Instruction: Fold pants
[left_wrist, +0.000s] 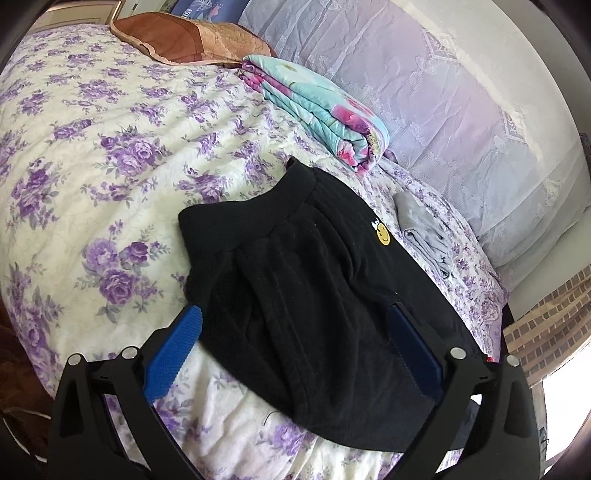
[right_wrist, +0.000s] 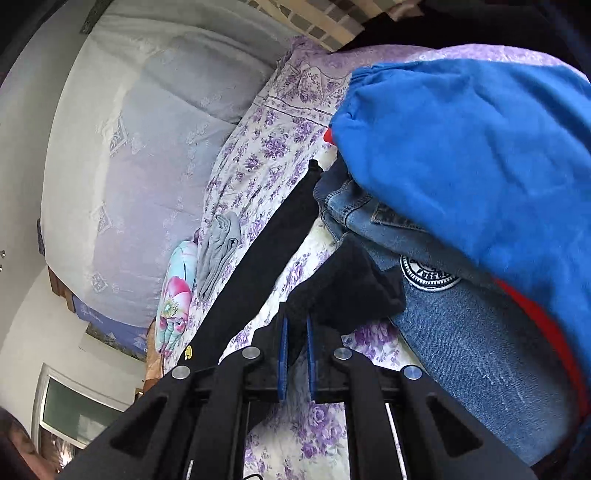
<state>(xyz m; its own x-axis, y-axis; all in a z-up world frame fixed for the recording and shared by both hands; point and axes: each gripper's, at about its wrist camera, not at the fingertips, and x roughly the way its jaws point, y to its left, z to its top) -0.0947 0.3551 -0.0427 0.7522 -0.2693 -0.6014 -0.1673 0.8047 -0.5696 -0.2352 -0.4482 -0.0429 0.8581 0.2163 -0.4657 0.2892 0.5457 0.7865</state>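
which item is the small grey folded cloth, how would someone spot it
Start at the bed with the purple-flowered cover and go to its side along the pale lace curtain. The grey folded cloth lies there, between the black pants and the curtain. It is plain grey, unlike the bright turquoise-and-pink folded quilt beyond it.

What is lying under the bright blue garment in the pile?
Under the blue garment, denim jeans show, plus a red fabric edge. What the red piece is stays covered.
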